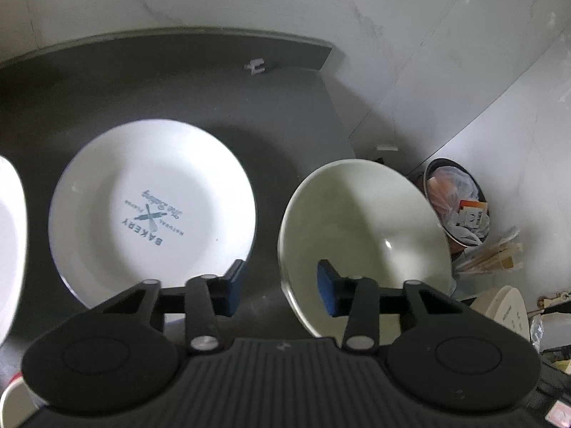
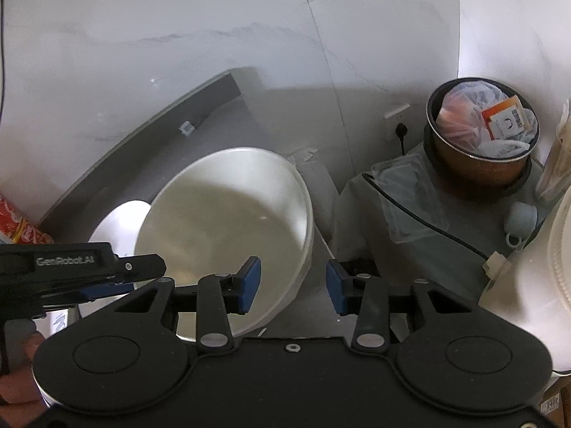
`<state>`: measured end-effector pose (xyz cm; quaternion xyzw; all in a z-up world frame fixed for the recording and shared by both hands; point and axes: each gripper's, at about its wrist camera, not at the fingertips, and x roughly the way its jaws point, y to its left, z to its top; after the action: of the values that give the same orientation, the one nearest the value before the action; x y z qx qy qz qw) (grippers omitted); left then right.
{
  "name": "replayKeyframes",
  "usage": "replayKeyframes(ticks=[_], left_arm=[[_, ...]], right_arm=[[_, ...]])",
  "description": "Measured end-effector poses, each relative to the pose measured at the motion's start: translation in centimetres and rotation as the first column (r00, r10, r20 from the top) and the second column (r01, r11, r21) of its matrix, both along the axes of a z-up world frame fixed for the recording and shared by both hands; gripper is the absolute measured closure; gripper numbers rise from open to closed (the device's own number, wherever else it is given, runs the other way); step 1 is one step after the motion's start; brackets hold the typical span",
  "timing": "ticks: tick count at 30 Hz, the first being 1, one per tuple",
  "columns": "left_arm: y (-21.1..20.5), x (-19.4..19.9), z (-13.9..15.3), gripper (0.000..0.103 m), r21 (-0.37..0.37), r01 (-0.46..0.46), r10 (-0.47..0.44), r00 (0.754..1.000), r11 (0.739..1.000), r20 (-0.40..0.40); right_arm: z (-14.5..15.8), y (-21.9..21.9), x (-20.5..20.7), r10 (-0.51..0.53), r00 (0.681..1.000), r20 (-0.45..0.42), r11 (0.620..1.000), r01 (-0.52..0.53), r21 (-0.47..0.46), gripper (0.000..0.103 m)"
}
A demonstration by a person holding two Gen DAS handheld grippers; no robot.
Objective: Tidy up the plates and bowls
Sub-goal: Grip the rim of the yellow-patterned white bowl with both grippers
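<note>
A cream bowl [image 1: 364, 235] stands on the dark counter [image 1: 214, 100] near its right end. My left gripper [image 1: 282, 287] is open and straddles the bowl's left rim, with one blue pad inside and the other outside. My right gripper [image 2: 293, 285] is open too and straddles the right rim of the same bowl [image 2: 228, 221]. Neither gripper's pads press on the rim. A white plate [image 1: 153, 210] printed BAKERY lies flat to the left of the bowl. Part of another white dish [image 1: 10, 232] shows at the left edge. The left gripper's black housing [image 2: 64, 264] shows in the right wrist view.
Right of the counter stands a round pot [image 2: 481, 132] stuffed with plastic bags and wrappers. Near it are a clear plastic tray [image 2: 407, 196], a black cable, a pale blue cup [image 2: 523, 217] and a white appliance [image 2: 535, 285]. Red packaging [image 2: 18, 224] sits far left. Walls close the back.
</note>
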<state>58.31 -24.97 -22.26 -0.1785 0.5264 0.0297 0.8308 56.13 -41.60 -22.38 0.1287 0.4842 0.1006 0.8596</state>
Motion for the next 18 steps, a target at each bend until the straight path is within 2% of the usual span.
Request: replayKeyframes(ticks=[2,4,6,7,11,18], left_arm=[[0.0,0.5,-0.9,0.068,-0.014,-0.019,0.018,0.999,1.0,-0.033],[-0.2,0.7,-1.4,0.071,-0.016,-0.018,0.017,0.999,1.0,-0.052],[-0.4,0.7,-1.8,0.088,-0.043,-0.004,0.001,0.998,0.999,-0.056],[-0.4,0.7,-1.9,0.091,-0.054,-0.011,0.008,0.998,0.998,-0.062],[-0.4,0.3,-1.6,0.092,-0.039,-0.025,0.022,0.997,0.999,-0.071],[0.5,-1.2,1.7,0.092,-0.05,-0.011,0.011,1.0,0.999,-0.005]], right_arm=[[-0.4,-0.1,0.4,-0.004,1.0,-0.016,1.0,0.004,0.003,0.068],[-0.9,0.0,0.7,-0.006,0.999,-0.036,1.0,0.006,0.006,0.077],[-1.0,0.2,0.8,0.004,0.999,-0.039,1.0,-0.004,0.015,0.082],[-0.9,0.4,0.8,0.006,0.999,-0.035,1.0,-0.006,0.0,0.083],[-0.4,0.7,0.3,0.018,1.0,-0.017,1.0,-0.019,-0.014,0.083],[2.9,1.2,-1.1,0.031,0.998,0.048,1.0,-0.03,-0.006,0.083]])
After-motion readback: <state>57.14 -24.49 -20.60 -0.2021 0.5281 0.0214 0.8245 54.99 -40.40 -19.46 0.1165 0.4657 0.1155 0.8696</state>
